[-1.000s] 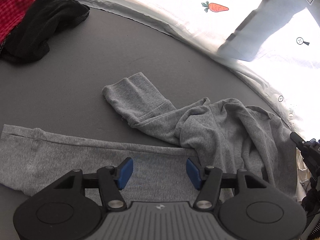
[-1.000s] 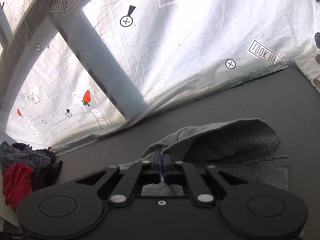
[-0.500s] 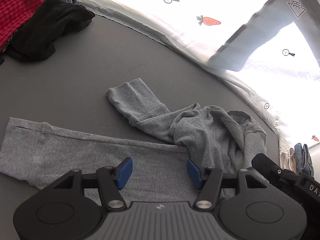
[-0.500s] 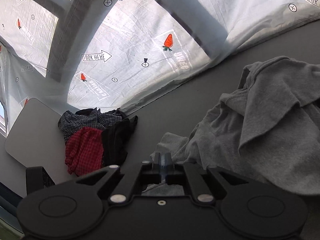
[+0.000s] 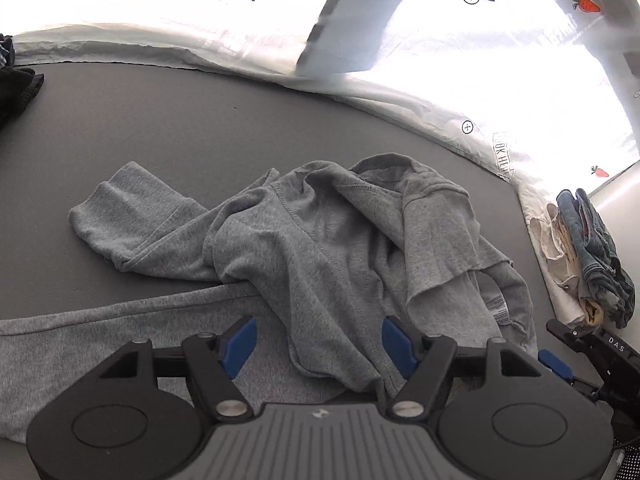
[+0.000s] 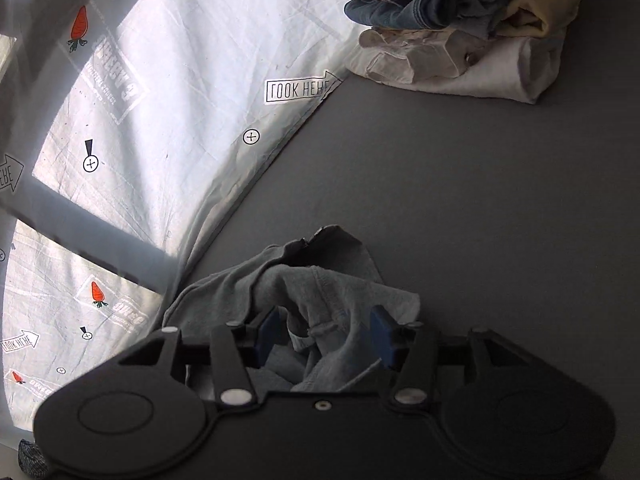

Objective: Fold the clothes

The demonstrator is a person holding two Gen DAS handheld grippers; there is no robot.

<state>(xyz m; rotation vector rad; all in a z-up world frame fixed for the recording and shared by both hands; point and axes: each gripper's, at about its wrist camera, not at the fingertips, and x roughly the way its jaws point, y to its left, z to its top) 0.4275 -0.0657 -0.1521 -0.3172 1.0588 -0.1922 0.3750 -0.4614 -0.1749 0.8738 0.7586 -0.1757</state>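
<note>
- Left gripper (image 5: 318, 342): jaws opening over the crumpled grey hoodie (image 5: 320, 248), gripping nothing.
- Right gripper (image 6: 325, 336): jaws opening, hoodie fabric loose between them.

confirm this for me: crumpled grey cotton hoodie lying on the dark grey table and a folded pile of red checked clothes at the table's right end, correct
Not quite. The folded pile at the right end is blue denim over white and cream clothes, not red checked, as the right wrist view shows. The crumpled grey cotton hoodie does lie on the dark grey table.
</note>
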